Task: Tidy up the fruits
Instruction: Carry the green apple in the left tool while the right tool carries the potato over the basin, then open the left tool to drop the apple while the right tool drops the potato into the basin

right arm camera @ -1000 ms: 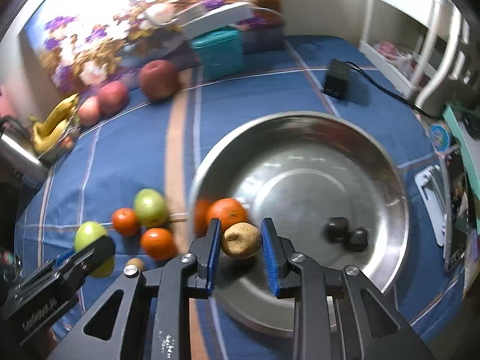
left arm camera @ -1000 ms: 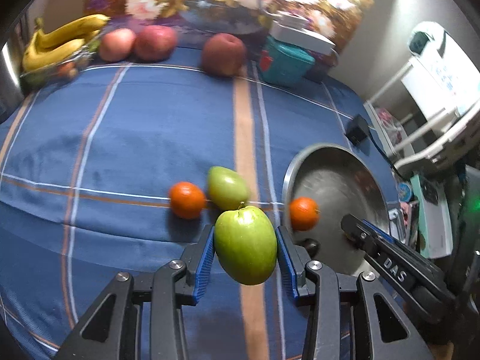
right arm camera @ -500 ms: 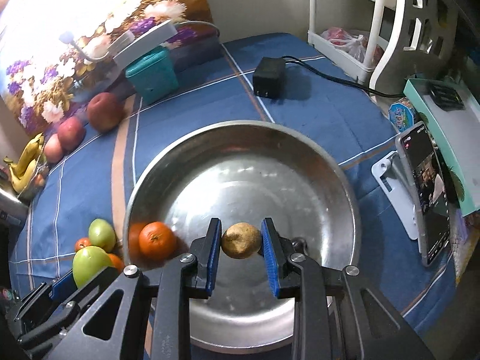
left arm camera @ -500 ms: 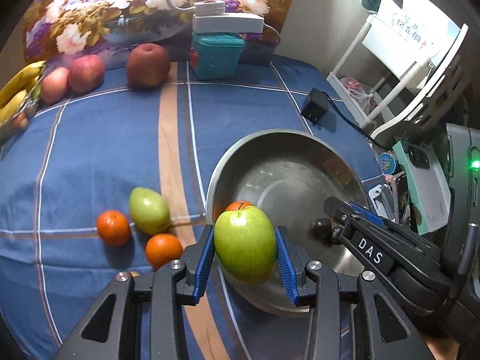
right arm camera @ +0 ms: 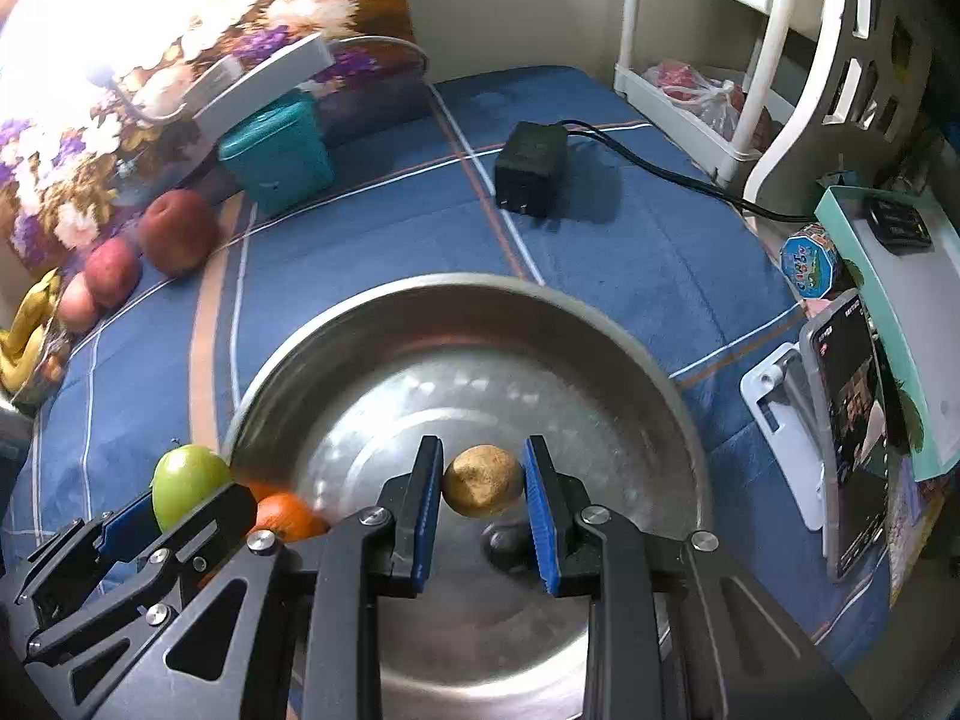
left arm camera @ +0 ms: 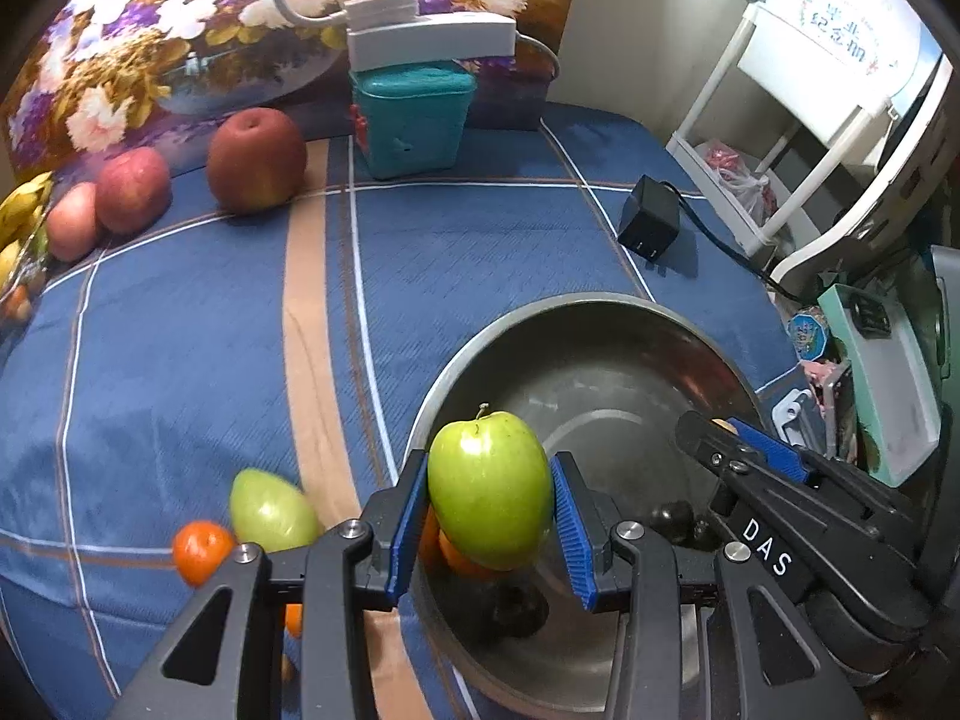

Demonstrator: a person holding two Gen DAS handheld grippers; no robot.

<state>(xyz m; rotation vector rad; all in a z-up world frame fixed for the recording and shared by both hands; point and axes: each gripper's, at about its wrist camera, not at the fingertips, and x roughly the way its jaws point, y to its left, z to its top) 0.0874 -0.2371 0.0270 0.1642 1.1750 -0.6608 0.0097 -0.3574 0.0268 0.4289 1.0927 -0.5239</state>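
Observation:
My left gripper is shut on a green apple, held over the near left rim of the steel bowl. My right gripper is shut on a small brown fruit above the middle of the bowl. An orange lies in the bowl, and dark small fruits lie on its floor. On the blue cloth to the bowl's left sit a second green apple and an orange. The left gripper with its apple shows at the right wrist view's lower left.
Three red apples and bananas line the far left edge before a floral cushion. A teal box stands at the back. A black power adapter with its cable lies beyond the bowl. A white rack and a phone stand right.
Both grippers have carried their fruit rightward over the bowl. The green apple went from above the cloth to above the bowl's rim; the brown fruit from the rim to the bowl's middle.

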